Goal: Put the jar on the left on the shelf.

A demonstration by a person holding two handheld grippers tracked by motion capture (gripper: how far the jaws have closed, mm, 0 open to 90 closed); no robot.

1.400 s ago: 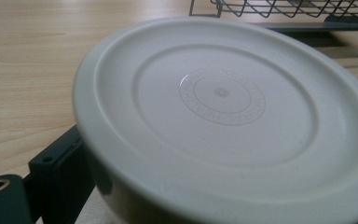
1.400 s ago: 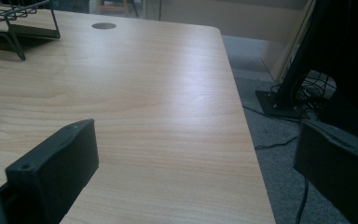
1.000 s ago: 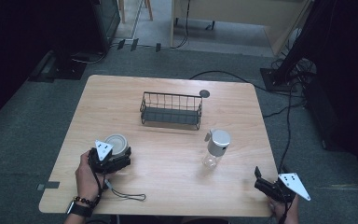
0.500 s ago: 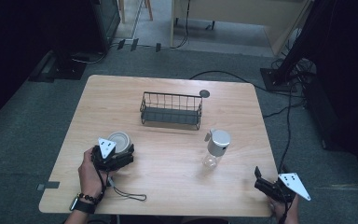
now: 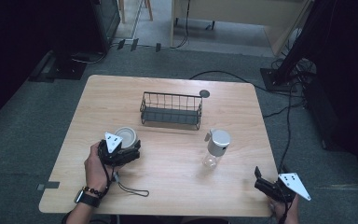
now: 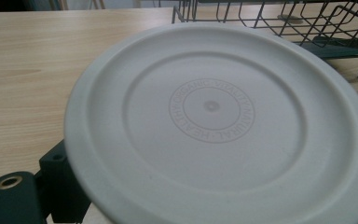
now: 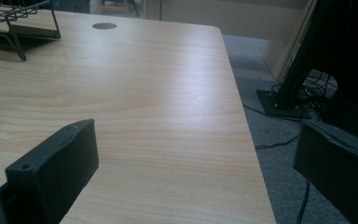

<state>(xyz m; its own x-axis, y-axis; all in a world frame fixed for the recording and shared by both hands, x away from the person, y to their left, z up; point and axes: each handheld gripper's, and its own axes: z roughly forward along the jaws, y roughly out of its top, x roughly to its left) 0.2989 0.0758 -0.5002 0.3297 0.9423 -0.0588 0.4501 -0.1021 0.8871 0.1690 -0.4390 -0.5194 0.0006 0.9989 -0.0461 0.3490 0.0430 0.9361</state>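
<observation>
The person's left hand came in from the bottom edge, a watch and a bead bracelet on its wrist, and gripped the left claw, whose jaws pointed away from the person and were closed on something. The right hand showed at the lower right corner, holding the right claw with its jaws spread wide and nothing between them.

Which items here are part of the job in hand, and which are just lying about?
In the job:
- left gripper, jaws around the white lidded container
- white lidded container

Lying about:
- wire basket, behind the container
- clear jar with grey lid, standing alone
- right gripper, jaws open, holding nothing, at the table corner
</observation>
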